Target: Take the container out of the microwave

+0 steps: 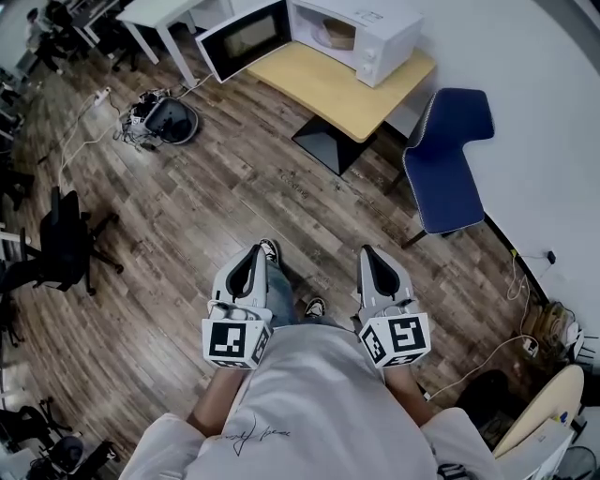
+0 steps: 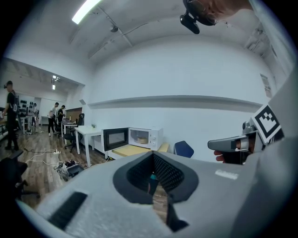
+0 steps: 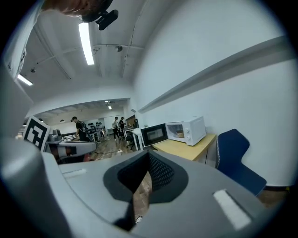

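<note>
Head view: left gripper (image 1: 263,249) jaws together, empty, well back from microwave (image 1: 375,37); right gripper (image 1: 368,253) same, closed w/ nothing held. Left of microwave the door (image 1: 242,39) hangs open; container (image 1: 337,36) sits inside microwave. Approach step, I reckon; nxt: close in on microwave, open jaws. Gripper views add ceiling light (image 2: 86,10) above microwave; head view lacks it.

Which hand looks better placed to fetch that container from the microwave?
Right, slightly: the right gripper lines up with the microwave opening, its open door swung leftward. It is far off, though.
</note>
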`<move>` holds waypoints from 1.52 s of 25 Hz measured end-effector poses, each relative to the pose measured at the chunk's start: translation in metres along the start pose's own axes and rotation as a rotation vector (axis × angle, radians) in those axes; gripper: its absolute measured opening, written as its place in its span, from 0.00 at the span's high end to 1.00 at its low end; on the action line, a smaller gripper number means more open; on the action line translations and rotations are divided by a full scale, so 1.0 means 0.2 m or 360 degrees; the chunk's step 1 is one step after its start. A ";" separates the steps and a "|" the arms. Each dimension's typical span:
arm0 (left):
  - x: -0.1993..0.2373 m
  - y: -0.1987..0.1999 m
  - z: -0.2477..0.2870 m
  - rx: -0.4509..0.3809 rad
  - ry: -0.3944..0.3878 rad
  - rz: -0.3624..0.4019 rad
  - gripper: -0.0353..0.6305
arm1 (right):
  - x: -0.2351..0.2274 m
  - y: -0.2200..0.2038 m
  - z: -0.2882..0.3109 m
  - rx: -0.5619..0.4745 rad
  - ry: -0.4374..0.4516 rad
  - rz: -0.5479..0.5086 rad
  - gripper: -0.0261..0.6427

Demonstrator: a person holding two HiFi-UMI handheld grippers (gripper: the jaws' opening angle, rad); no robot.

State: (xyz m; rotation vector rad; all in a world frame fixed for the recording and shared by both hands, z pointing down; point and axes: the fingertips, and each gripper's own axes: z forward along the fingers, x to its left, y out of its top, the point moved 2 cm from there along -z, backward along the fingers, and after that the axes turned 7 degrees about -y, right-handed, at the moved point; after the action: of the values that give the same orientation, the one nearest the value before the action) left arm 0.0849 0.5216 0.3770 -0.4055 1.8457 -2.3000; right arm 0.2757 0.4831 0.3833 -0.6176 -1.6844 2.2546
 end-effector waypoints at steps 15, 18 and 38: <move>0.42 0.15 0.38 0.0076 -0.0132 -0.0115 0.95 | 0.14 0.15 0.59 0.0103 0.0034 0.0014 0.94; 0.54 0.18 0.45 0.0097 -0.0150 -0.0109 0.95 | 0.20 0.19 0.73 0.0115 0.0050 0.0029 0.94; 1.36 0.33 0.78 0.0117 -0.0351 -0.0149 0.95 | 0.72 0.47 1.55 0.0011 -0.0041 -0.0353 0.94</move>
State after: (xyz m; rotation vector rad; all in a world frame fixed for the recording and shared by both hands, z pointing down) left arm -0.1271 0.2818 0.3725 -0.7172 1.6654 -2.2682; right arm 0.0057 0.2585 0.3421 -0.3802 -1.6660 2.1192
